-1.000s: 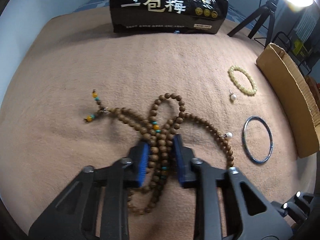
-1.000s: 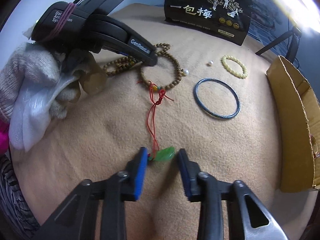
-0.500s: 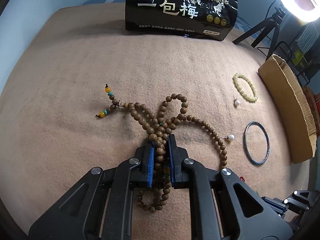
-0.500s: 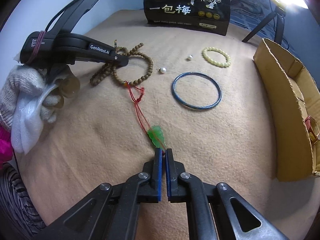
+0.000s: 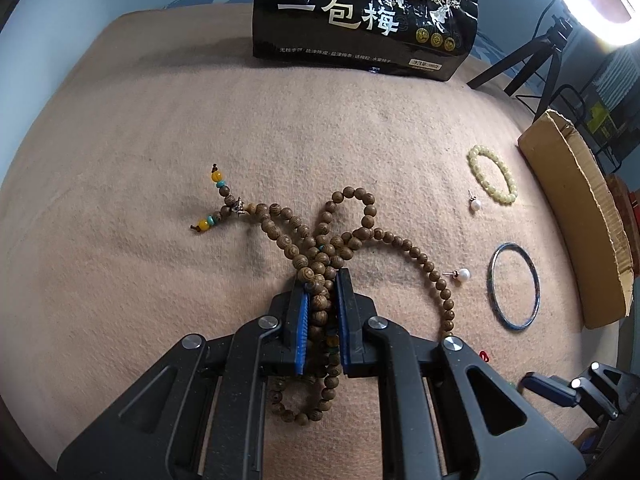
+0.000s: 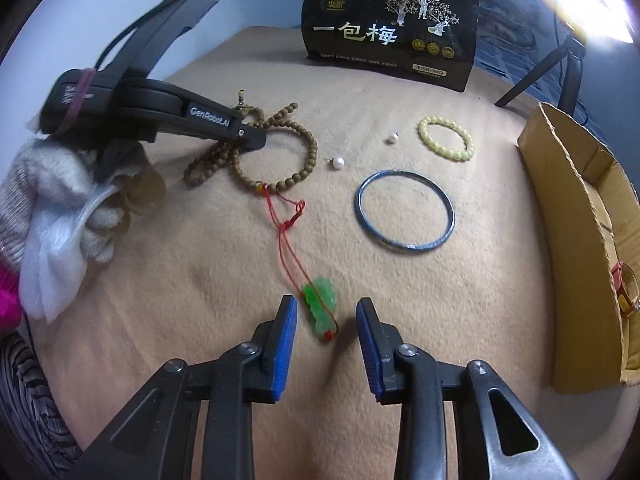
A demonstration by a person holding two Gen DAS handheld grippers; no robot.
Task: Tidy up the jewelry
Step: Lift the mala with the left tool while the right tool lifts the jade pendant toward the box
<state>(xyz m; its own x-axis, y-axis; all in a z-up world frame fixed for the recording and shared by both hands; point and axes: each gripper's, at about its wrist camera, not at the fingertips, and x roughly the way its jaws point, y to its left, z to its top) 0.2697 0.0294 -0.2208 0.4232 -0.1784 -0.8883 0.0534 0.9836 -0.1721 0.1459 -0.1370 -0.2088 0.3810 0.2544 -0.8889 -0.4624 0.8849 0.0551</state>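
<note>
My left gripper (image 5: 322, 280) is shut on a bunch of the long brown wooden bead necklace (image 5: 360, 236), which lies tangled on the tan cloth; the necklace also shows in the right wrist view (image 6: 280, 148), under the left gripper's body (image 6: 208, 120). My right gripper (image 6: 326, 314) is open, its blue pads either side of a green jade pendant (image 6: 320, 304) on a red cord (image 6: 290, 236). The pendant lies on the cloth, not gripped.
A dark blue bangle (image 6: 405, 211), a yellow bead bracelet (image 6: 446, 138) and two pearl earrings (image 6: 339, 163) lie to the right. A cardboard box (image 6: 576, 236) stands at the right edge. A black snack bag (image 6: 390, 28) stands at the back.
My left gripper closed on the wooden beads and stays shut. My right gripper shut by the green pendant half a second ago and has now opened; the pendant lies between its pads.
</note>
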